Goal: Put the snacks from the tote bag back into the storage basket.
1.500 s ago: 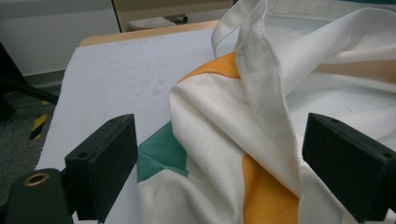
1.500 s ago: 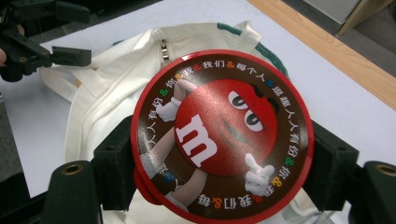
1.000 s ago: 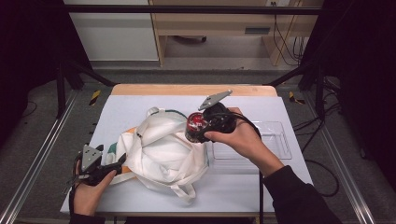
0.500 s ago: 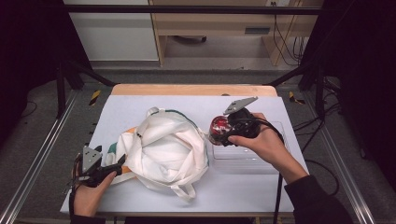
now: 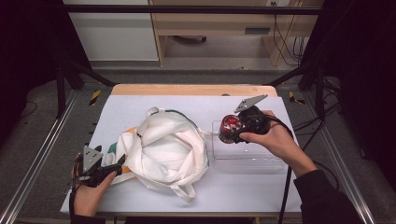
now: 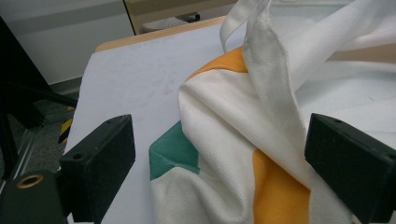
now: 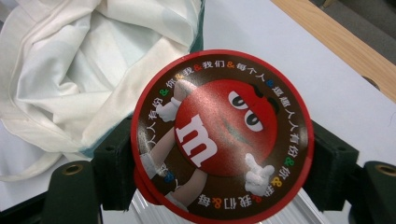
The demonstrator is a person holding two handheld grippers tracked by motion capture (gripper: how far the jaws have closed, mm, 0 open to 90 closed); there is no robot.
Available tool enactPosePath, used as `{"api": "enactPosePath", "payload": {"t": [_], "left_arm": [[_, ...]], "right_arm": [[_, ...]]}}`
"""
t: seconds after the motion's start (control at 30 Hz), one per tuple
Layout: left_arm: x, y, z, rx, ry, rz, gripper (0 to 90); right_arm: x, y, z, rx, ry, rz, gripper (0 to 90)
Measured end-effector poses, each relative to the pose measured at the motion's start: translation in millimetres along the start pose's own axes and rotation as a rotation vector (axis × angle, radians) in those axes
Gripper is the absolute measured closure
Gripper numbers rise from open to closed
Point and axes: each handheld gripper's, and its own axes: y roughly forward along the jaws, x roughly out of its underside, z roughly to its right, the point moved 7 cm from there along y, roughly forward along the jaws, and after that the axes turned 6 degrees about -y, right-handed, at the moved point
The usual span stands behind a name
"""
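A person's right gripper (image 5: 232, 129) has its jaws clamped on a round red candy tin (image 5: 230, 125), held above the left end of a clear plastic tray (image 5: 247, 161) on the table (image 5: 154, 100). The left gripper (image 6: 229, 158), jaws apart, straddles a corner of a white tote bag (image 5: 161, 149). The smooth round tin could slip out and roll away.

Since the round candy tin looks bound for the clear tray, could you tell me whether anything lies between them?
Nothing visible does. The right hand-held gripper holds the candy tin above the near-left corner of the clear tray, whose bare bottom lies open; the white bag lies beside it, to the left.
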Motion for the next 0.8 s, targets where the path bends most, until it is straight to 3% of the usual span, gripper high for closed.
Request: {"api": "enactPosePath", "payload": {"t": [0.17, 0.43, 0.8], "left_arm": [[-0.1, -0.4, 0.6, 0.001, 0.000, 0.002, 8.6], [0.2, -0.4, -0.3, -0.002, -0.001, 0.001, 8.6], [0.0, -0.9, 0.0, -0.005, 0.002, 0.004, 8.6]], "right_arm": [[0.8, 1.3, 1.8, -0.011, 0.005, -0.009, 26.2], [-0.3, 5.8, 5.8, -0.036, -0.032, -0.010, 26.2], [-1.6, 7.4, 16.6, -0.030, -0.040, -0.022, 26.2]]}}
